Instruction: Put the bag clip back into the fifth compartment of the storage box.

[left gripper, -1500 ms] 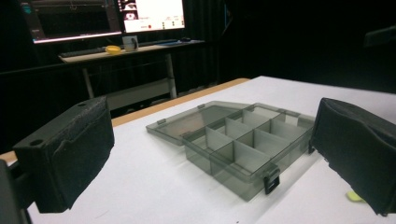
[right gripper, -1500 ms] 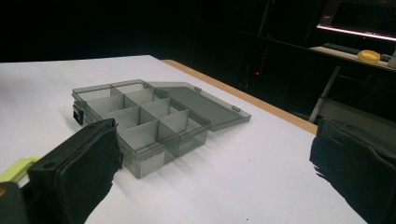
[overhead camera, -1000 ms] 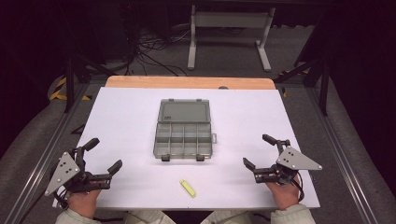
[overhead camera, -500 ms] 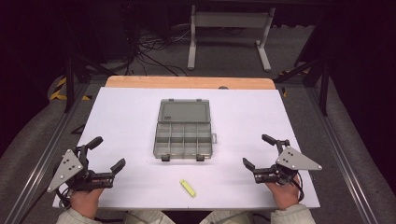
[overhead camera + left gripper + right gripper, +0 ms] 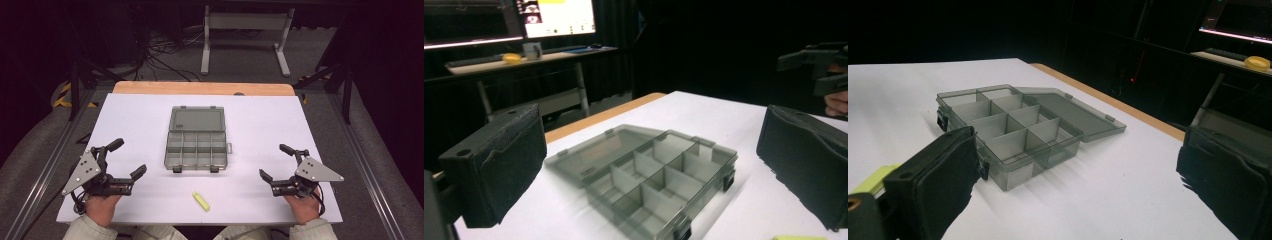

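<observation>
White table [image 5: 135,115] w/ a wood strip at the far edge, dark room behind, cables on floor. Open grey organizer box [image 5: 196,139] sits mid-table, yellow piece [image 5: 201,201] near front edge. Left gripper [image 5: 127,160] & right gripper [image 5: 276,163] both spread wide, holding nothing, either side of the box.

You're wearing pale beige sleeves, cuffs bunched at both wrists. Your left gripper [image 5: 125,161] is black, with a grey three-cornered plate on top dotted with small screws, and a dark cable trailing back from it. Your right gripper [image 5: 277,161] matches it: black body, grey three-cornered plate, a black cable looping by your hand. Seen along the jaws, they're blocky and black, faced with matte pads, a round screw hole at the corner.
</observation>
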The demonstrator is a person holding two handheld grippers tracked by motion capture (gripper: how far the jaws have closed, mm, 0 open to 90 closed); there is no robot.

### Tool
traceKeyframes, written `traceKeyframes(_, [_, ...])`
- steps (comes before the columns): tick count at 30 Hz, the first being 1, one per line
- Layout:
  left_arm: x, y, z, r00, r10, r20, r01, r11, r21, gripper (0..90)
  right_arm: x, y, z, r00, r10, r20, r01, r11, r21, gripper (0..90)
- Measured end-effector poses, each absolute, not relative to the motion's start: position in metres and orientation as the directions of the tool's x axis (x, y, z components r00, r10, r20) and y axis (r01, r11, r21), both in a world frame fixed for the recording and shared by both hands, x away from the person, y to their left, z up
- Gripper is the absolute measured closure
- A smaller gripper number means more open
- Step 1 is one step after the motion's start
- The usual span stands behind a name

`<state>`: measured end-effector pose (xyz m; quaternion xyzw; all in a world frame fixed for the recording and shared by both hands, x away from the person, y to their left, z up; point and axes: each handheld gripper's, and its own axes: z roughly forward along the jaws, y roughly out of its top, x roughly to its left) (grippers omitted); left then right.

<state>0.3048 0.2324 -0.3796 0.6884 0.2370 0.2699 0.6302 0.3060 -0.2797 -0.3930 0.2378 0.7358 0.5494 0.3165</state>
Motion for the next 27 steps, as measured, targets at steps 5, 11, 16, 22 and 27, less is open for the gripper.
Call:
traceKeyframes(5, [0.312, 0.219, -0.372, 0.765, 0.64, 0.073, -0.027, -0.082, 0.996, 0.3, 0.306, -0.28, -0.393, -0.689, 0.697, -0.201, 0.004, 0.281, 0.96, 3.5])
traceKeyframes(11, [0.319, 0.205, -0.368, 0.793, 0.607, 0.058, -0.015, -0.075, 0.997, 0.2, 0.306, -0.28, -0.393, -0.69, 0.695, -0.201, 0.003, 0.281, 0.96, 3.6])
traceKeyframes(16, [0.325, 0.192, -0.366, 0.813, 0.579, 0.054, -0.008, -0.082, 0.997, 0.5, 0.306, -0.28, -0.393, -0.692, 0.693, -0.202, 0.002, 0.281, 0.96, 3.6])
traceKeyframes(22, [0.331, 0.175, -0.365, 0.827, 0.558, 0.064, -0.014, -0.094, 0.995, 2.1, 0.306, -0.28, -0.394, -0.694, 0.691, -0.202, 0.001, 0.281, 0.96, 3.8])
traceKeyframes(27, [0.337, 0.164, -0.364, 0.839, 0.541, 0.058, -0.008, -0.095, 0.995, 1.6, 0.306, -0.28, -0.394, -0.697, 0.69, -0.197, 0.004, 0.279, 0.96, 3.8])
